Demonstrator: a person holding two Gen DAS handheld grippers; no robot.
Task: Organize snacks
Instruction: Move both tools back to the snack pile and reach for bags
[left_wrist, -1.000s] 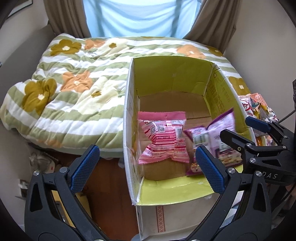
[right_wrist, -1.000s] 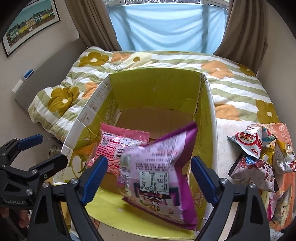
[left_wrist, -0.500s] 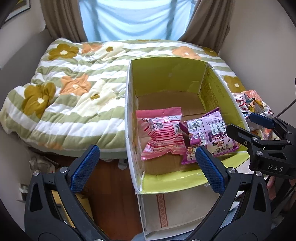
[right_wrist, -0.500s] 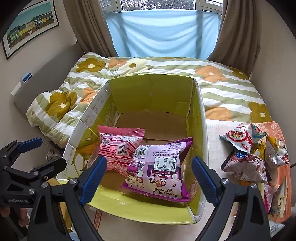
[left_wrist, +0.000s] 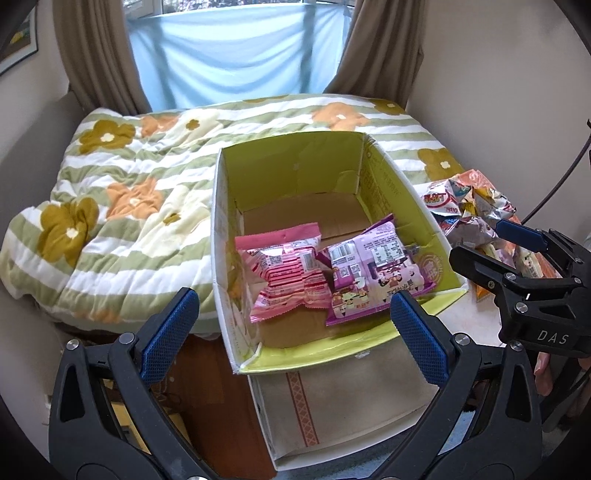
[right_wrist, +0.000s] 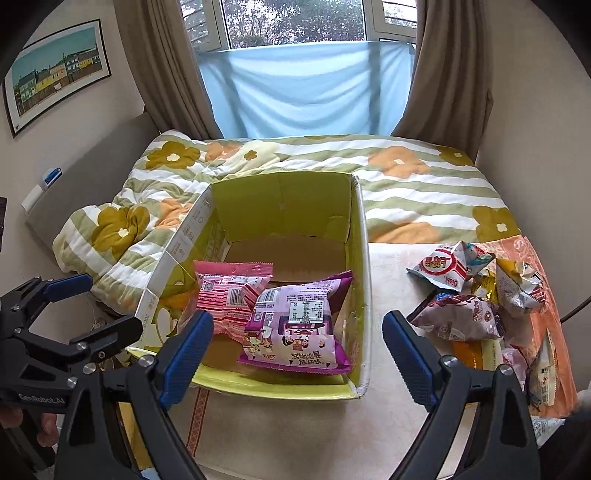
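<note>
Both jaws spread, empty — loose snack packets (right_wrist: 476, 295) look light, crinkly, probably slippery; pinch a crimped seam edge.

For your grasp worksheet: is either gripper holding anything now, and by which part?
Nothing is held. Left gripper and right gripper have open jaws; both packets lie in the box.

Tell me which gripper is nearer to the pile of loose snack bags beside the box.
Right. The right gripper hangs just left of the pile of snack bags; the left gripper sits beyond the cardboard box.
</note>
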